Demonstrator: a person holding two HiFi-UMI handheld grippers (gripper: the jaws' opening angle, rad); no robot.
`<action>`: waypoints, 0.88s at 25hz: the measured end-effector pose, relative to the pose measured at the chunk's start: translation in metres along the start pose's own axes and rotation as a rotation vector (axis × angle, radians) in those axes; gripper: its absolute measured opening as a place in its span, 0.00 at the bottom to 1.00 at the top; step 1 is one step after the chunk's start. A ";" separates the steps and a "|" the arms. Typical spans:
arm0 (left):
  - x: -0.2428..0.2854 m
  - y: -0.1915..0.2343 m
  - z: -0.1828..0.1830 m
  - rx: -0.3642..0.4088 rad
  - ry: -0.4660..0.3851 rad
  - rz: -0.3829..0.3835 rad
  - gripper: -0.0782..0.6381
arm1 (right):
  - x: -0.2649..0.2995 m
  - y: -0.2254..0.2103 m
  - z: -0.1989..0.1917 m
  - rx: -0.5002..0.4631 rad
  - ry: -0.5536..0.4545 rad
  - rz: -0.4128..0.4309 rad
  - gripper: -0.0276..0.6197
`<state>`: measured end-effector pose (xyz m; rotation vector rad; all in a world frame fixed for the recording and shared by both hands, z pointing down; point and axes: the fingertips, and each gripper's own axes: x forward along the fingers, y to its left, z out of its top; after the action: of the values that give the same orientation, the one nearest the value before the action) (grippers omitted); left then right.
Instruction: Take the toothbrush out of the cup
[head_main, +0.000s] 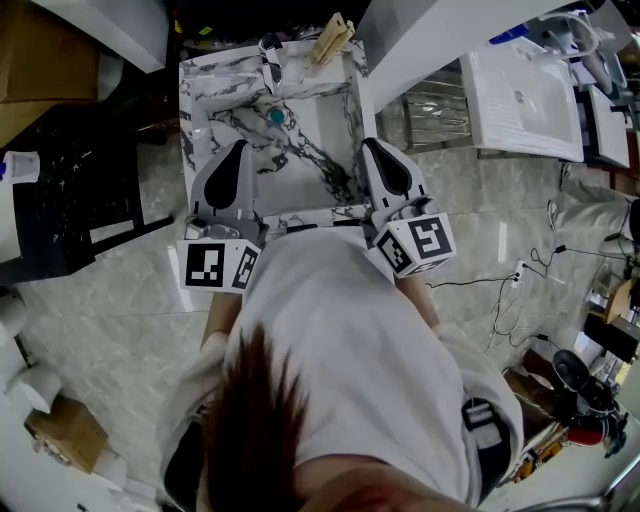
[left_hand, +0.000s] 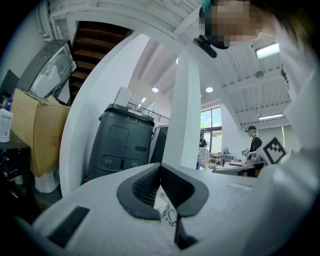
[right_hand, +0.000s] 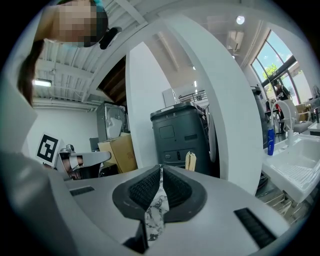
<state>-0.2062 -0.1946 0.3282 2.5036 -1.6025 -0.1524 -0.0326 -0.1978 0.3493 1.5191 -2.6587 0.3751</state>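
Holds left gripper (left_hand: 160, 167) and right gripper (right_hand: 161, 170) over a marble sink (head_main: 325, 120), fingers pressed together and empty; best to open the right before reaching for the likely toothbrush (right_hand: 190, 161) well beyond its fingertips.

The grey-and-white left gripper (head_main: 238, 152) and right gripper (head_main: 371, 150) are held side by side, roughly level, jaws pressed together, gripping nothing.

The left gripper (left_hand: 160, 167) (jaws together) faces a grey bin (left_hand: 122, 145).
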 end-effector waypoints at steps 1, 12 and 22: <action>0.000 0.000 0.001 0.002 -0.002 0.003 0.12 | 0.001 -0.001 0.001 -0.003 -0.003 0.003 0.08; 0.014 0.000 -0.001 0.000 -0.002 0.008 0.12 | 0.010 -0.019 0.006 0.009 -0.037 -0.017 0.08; 0.033 0.004 -0.002 -0.004 0.005 -0.016 0.12 | 0.018 -0.033 0.009 0.010 -0.034 -0.052 0.08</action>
<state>-0.1955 -0.2264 0.3314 2.5129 -1.5788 -0.1507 -0.0130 -0.2307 0.3497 1.6082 -2.6406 0.3631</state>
